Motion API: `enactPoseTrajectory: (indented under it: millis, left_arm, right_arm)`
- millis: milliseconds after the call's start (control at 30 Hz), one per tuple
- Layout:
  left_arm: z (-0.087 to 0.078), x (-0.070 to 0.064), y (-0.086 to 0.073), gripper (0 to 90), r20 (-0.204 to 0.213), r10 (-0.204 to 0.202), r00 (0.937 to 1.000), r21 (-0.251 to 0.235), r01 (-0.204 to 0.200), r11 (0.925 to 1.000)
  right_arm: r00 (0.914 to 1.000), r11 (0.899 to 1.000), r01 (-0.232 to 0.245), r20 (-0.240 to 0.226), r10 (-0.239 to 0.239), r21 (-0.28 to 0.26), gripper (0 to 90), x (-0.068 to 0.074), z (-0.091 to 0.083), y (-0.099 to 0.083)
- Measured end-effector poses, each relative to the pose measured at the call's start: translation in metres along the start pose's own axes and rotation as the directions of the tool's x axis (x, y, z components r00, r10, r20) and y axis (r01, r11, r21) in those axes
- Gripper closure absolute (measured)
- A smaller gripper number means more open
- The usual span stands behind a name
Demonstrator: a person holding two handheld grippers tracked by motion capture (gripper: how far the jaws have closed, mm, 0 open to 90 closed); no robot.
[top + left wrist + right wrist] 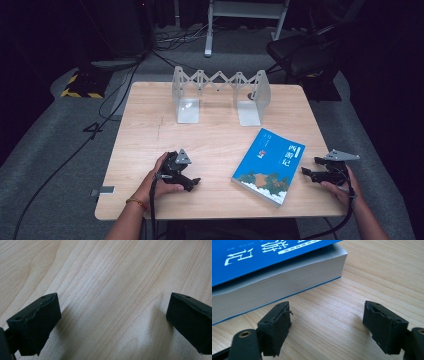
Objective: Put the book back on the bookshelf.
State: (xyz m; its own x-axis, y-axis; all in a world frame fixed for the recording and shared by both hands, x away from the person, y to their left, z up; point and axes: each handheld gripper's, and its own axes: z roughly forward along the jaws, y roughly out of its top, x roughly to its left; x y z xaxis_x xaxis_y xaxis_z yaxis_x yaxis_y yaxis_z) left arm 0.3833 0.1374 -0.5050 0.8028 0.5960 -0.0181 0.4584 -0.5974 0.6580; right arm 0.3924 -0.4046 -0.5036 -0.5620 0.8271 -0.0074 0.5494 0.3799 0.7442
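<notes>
Blue paperback book (269,166), thick, glossy cover, white page block, flat on pale wood-grain table (215,135), right of centre. Right hand-held gripper (311,172) just beside book's right edge, black blocky jaws spread wide, empty. Left hand-held gripper (194,183) low over bare table, jaws wide, empty. Metal accordion bookend rack (220,95) standing at far edge.

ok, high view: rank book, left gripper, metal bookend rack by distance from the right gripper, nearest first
1. book, lying flat just left of the right gripper.
2. left gripper, beyond the book, near edge.
3. metal bookend rack, at the far edge.
</notes>
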Motion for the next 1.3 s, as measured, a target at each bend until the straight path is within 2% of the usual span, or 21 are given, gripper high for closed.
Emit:
enactPoseTrajectory:
  millis: [300, 400, 467, 533, 600, 700, 800, 900, 967, 1100, 1167, 1300]
  left_arm:
    - [0.0, -0.001, 0.0, 0.2, -0.008, -0.007, 0.9999, -0.003, 0.007, 1.0]
    - [0.0, -0.001, 0.0, 0.2, -0.008, -0.008, 0.9999, -0.004, 0.008, 1.0]
    - [0.001, -0.002, 0.0, 0.2, -0.007, -0.008, 0.9999, -0.003, 0.008, 1.0]
    - [0.001, -0.002, 0.001, 0.2, -0.005, -0.006, 1.0, -0.004, 0.006, 1.0]
    - [0.001, -0.002, 0.001, 0.2, -0.007, -0.005, 1.0, -0.002, 0.005, 1.0]
    - [0.001, -0.003, 0.001, 0.3, -0.005, -0.006, 1.0, -0.002, 0.006, 1.0]
    - [0.001, -0.003, 0.001, 0.3, -0.007, -0.006, 1.0, -0.003, 0.006, 1.0]
    - [0.001, -0.004, 0.001, 0.2, -0.007, -0.009, 0.9999, -0.003, 0.009, 1.0]
    - [0.002, -0.004, 0.001, 0.2, -0.007, -0.011, 0.9999, -0.006, 0.011, 0.9999]
    - [0.002, -0.004, 0.002, 0.2, -0.005, -0.008, 1.0, -0.003, 0.008, 1.0]
    - [0.002, -0.004, 0.002, 0.3, -0.005, -0.007, 1.0, -0.003, 0.007, 1.0]
    - [0.002, -0.004, 0.002, 0.2, -0.005, -0.007, 1.0, -0.003, 0.007, 1.0]
  right_arm:
    - [1.0, 1.0, 0.005, -0.003, -0.005, 0.0, 22.8, 0.001, 0.001, 0.001]
    - [0.9988, 0.999, 0.048, -0.013, -0.048, -0.009, 27.9, 0.005, 0.001, 0.002]
    - [0.9964, 0.997, 0.082, -0.023, -0.082, -0.008, 28.0, 0.008, 0.0, 0.003]
    - [0.9924, 0.994, 0.106, -0.063, -0.106, -0.002, 28.0, 0.013, 0.001, 0.005]
    - [0.9897, 0.992, 0.127, -0.067, -0.126, 0.003, 28.0, 0.018, 0.003, 0.008]
    - [0.9879, 0.991, 0.133, -0.081, -0.132, 0.001, 26.5, 0.02, 0.004, 0.011]
    - [0.987, 0.993, 0.116, -0.112, -0.116, -0.003, 26.6, 0.016, 0.005, 0.011]
    - [0.9843, 0.992, 0.128, -0.122, -0.128, -0.006, 23.7, 0.014, 0.006, 0.013]
    - [0.9855, 0.993, 0.115, -0.124, -0.116, -0.014, 24.2, 0.013, 0.007, 0.014]
    - [0.9875, 0.994, 0.105, -0.115, -0.108, -0.028, 29.5, 0.016, 0.013, 0.02]
    - [0.9876, 0.994, 0.104, -0.115, -0.108, -0.033, 35.7, 0.02, 0.016, 0.024]
    - [0.9867, 0.991, 0.126, -0.098, -0.129, -0.039, 45.0, 0.031, 0.02, 0.031]
